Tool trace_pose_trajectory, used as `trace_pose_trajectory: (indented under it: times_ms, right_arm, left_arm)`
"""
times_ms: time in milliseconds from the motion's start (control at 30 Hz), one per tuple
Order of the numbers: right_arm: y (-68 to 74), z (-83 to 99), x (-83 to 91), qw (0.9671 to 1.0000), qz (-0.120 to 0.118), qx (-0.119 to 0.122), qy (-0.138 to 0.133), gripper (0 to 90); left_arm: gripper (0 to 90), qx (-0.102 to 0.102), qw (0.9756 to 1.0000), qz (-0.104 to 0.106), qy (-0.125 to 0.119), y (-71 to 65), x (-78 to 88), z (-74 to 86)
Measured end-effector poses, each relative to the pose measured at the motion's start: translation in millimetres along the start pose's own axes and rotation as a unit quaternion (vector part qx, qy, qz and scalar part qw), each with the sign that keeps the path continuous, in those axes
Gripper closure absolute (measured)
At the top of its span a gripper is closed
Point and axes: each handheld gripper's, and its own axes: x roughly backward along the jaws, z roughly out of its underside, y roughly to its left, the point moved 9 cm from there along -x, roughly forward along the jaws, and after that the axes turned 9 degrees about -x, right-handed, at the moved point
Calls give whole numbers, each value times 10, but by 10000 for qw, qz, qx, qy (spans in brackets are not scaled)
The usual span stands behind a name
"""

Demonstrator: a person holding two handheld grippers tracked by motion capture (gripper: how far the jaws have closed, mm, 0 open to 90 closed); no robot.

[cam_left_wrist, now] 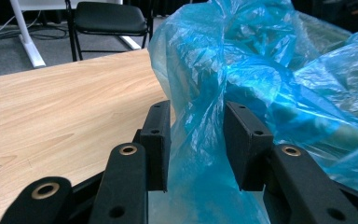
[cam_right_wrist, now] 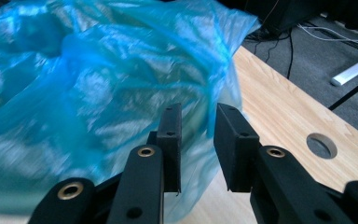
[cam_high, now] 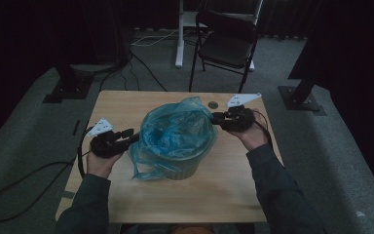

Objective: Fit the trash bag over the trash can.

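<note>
Blue plastic bag (cam_high: 175, 131) lined a pale round bin (cam_high: 187, 168) near the middle of the wooden bench (cam_high: 224, 190), its loose film billowing over the rim. My left hand-held gripper (cam_high: 129, 139) sat at the bag's left side, jaws parted with a fold of film hanging between the pads (cam_left_wrist: 156, 144), not pinched. My right hand-held gripper (cam_high: 216, 117) was at the bag's far right edge, jaws narrower but apart, film lying loosely in the gap. A black chair (cam_high: 226, 44) stood beyond the bench.
</note>
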Motion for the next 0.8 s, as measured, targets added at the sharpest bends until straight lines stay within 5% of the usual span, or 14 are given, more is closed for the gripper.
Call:
trace_pose_trajectory:
  times_ms: [300,800]
  right_arm:
    - [-115,-184,-188,9997,134,-90,-174,676]
    - [-141,-239,-436,9993,-135,-304,151,712]
  left_arm:
    - [607,43,10000,-77,40,44,-99,-10]
    - [663,106,9999,-123,24,129,-231,-74]
